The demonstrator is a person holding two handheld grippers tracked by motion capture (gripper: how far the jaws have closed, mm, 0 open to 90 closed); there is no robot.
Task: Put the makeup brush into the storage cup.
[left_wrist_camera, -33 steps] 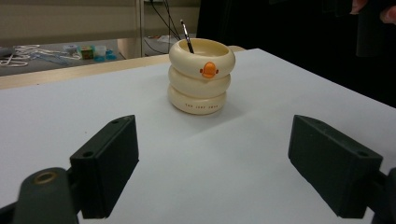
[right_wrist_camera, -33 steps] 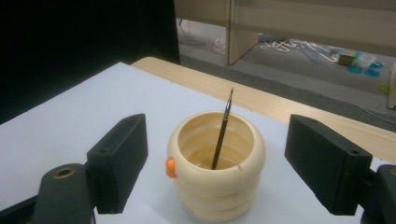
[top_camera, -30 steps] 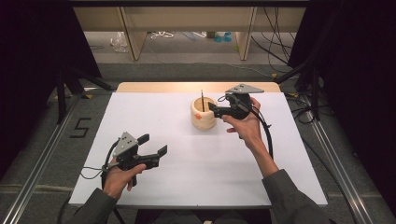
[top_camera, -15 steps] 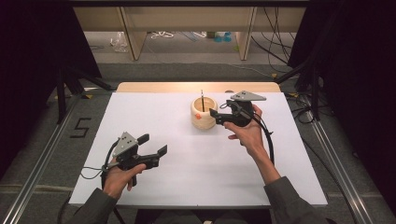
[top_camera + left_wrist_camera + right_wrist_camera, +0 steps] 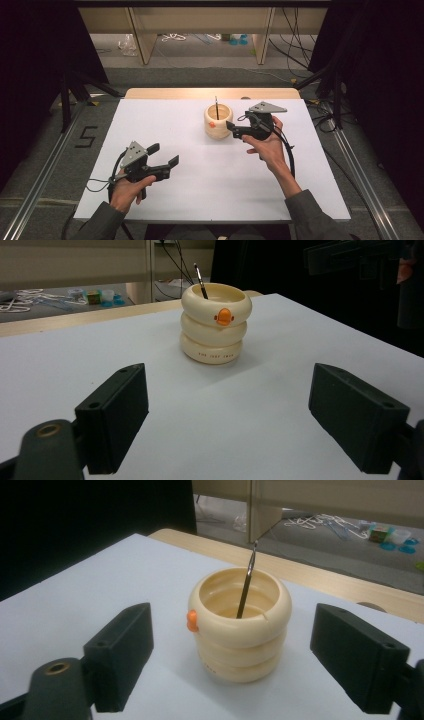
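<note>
Cream holder (image 5: 240,630): three stacked glossy rings, orange knob, far centre.
Brush (image 5: 246,582): thin, dark, leaning inside.
Right gripper (image 5: 231,127): jaws wide, beside holder.
Left gripper (image 5: 164,156): jaws wide, empty, near-left.

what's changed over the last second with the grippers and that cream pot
The right hand-held gripper drew back from the cream pot toward the table's right side; its jaws stand open and empty, close beside the pot. The left hand-held gripper, also open, the pot and the thin black stick standing in it stayed put.
</note>
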